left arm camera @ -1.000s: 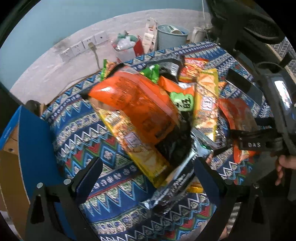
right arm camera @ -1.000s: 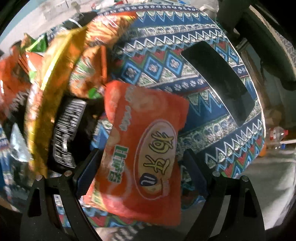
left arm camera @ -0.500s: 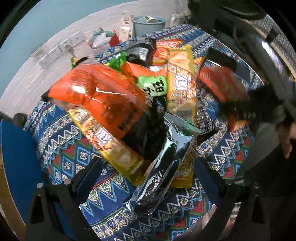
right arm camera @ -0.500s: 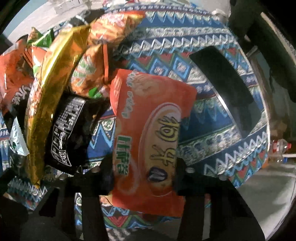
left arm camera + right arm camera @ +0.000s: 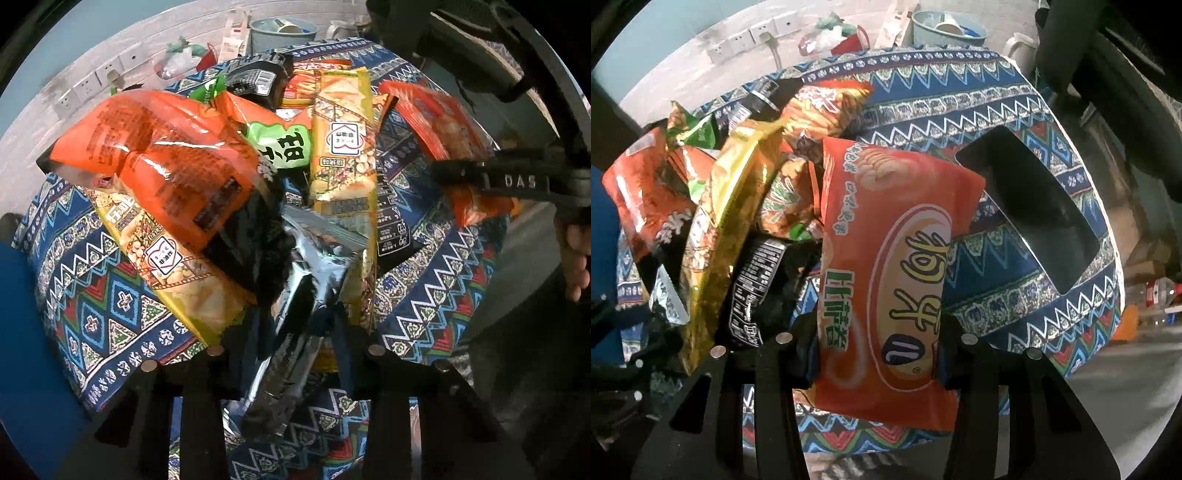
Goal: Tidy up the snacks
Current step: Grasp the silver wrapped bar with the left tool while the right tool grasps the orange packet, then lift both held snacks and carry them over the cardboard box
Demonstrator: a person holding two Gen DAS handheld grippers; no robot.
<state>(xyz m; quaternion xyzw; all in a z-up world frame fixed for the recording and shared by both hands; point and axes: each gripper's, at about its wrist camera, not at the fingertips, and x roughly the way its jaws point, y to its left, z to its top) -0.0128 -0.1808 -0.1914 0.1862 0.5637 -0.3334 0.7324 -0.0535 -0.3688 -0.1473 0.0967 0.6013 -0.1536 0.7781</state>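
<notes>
- Left gripper [image 5: 291,354], at the frame's lower centre, is pinching the silver-black packet [image 5: 288,354].
- Right gripper [image 5: 877,354], also lower centre, is clamping the orange biscuit pack [image 5: 890,273] with 2 fingers.

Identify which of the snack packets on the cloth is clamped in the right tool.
The orange biscuit packet with the oval logo: the right tool pinches its lower end, apart from the pile on its left.

A patterned tablecloth [image 5: 979,110] (blue zigzags), wall sockets [image 5: 753,35] behind.

Snack pile [image 5: 738,206] left; bare cloth [image 5: 960,122] right
</notes>
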